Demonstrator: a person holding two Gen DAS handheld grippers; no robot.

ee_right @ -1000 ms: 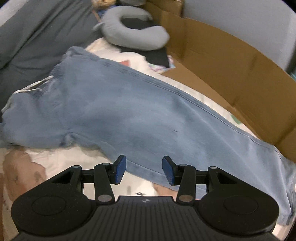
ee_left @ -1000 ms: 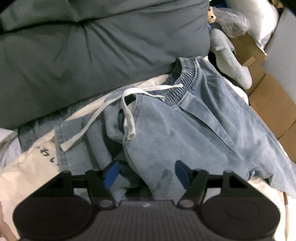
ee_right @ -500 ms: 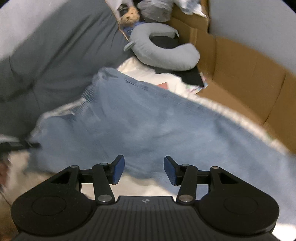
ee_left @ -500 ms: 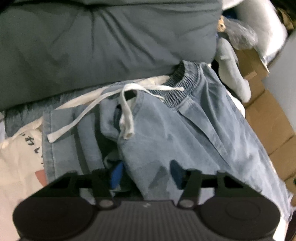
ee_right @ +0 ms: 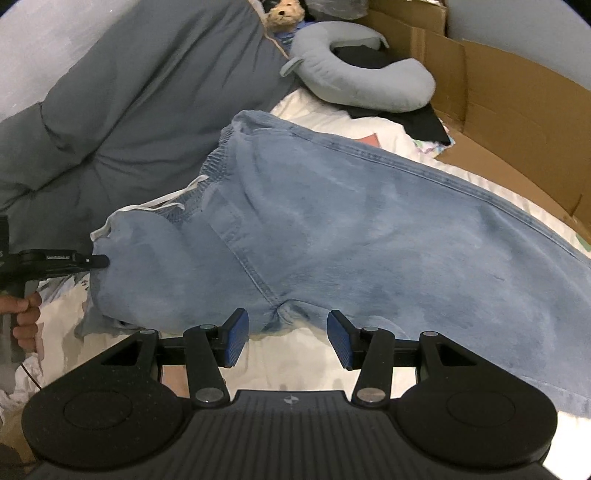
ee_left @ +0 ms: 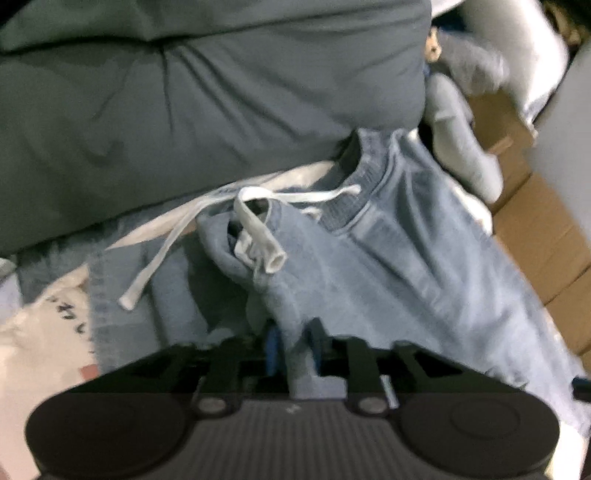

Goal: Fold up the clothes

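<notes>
White bedding (ee_right: 295, 354) covers the surface I'm working over, and closest to my right gripper (ee_right: 286, 334) it lies bare between the blue pads, which stand apart with nothing between them. Just past those tips sits the crotch seam of the blue jeans (ee_right: 369, 240), spread across the bedding with one leg running off to the right.

On my other side, the left gripper (ee_left: 293, 350) has its pads drawn in on a bunched fold of the denim; the cloth rises up between them and I read that as a grip. From the right wrist view I see this gripper (ee_right: 99, 261) at the left end of the jeans, its tip against the fabric, with a hand (ee_right: 24, 319) on its handle.

Beyond the pinched fold, the white drawstring (ee_left: 258, 236) loops over the crumpled denim, one end trailing to the left, and the elastic waistband (ee_left: 354, 199) sits behind it.

Farther back, a grey duvet (ee_right: 129, 110) is heaped against the wall. A grey neck pillow (ee_right: 369, 81) lies to the right of it beside brown cardboard (ee_right: 517, 103), with a small teddy bear (ee_right: 284, 14) at the very back.
</notes>
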